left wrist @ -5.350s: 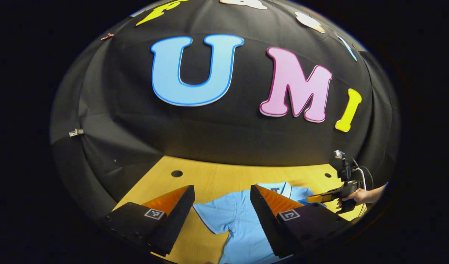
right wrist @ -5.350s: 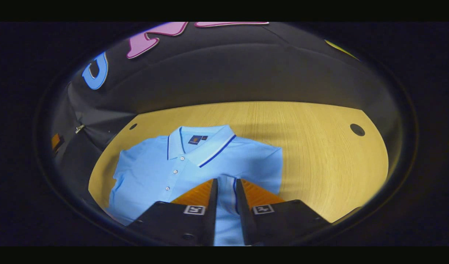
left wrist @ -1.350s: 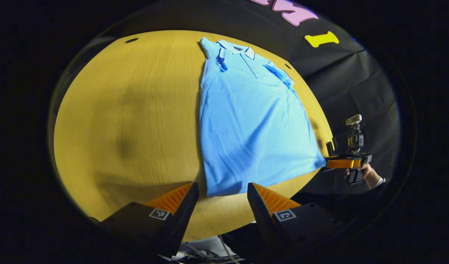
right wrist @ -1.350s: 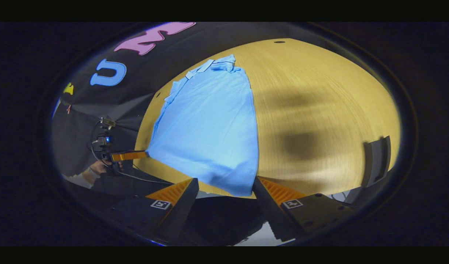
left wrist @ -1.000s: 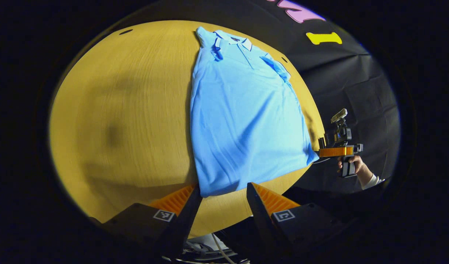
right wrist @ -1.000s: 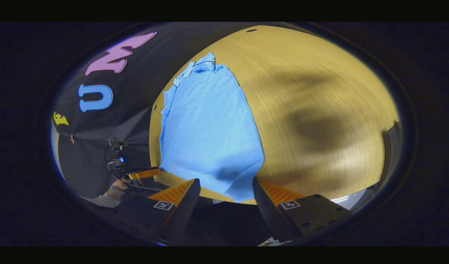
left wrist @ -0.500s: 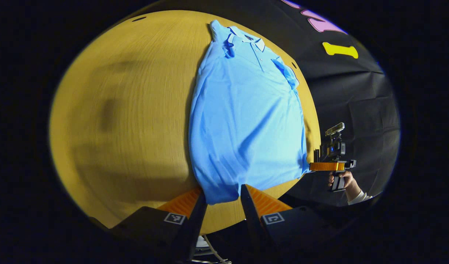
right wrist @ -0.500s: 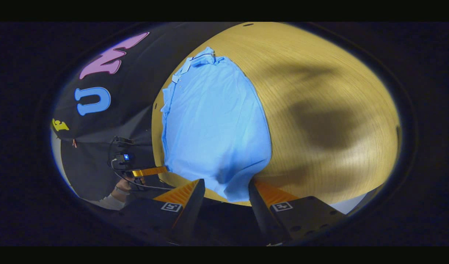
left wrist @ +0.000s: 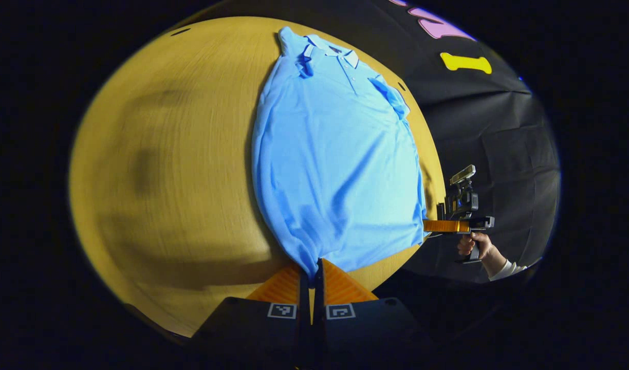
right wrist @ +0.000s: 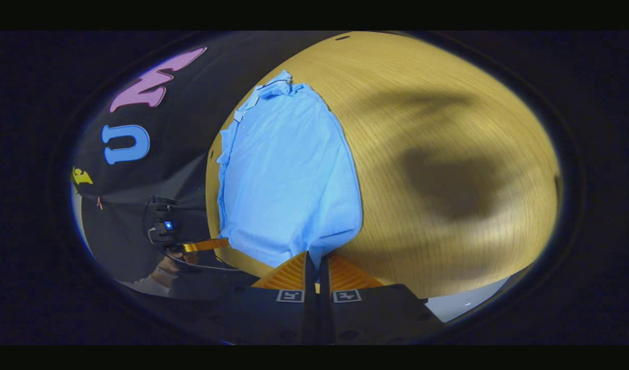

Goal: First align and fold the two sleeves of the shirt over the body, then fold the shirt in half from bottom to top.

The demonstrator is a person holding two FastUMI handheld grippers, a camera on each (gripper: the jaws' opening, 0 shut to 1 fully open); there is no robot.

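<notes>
No legible txt; tool point(left wrist: 311, 267) markers just patterns, no chars.

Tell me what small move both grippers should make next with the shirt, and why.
Probably lift both bottom corners a little and start carrying the hem toward the collar. The left gripper and right gripper are each closed on a bottom corner of the shirt, its sleeves already lie folded over the body, and the rest lies flat on the table, so the bottom-to-top fold looks due.

Matt, softly creased cloth shirt point(left wrist: 335, 154) on grained wooden table point(left wrist: 181, 154).
</notes>
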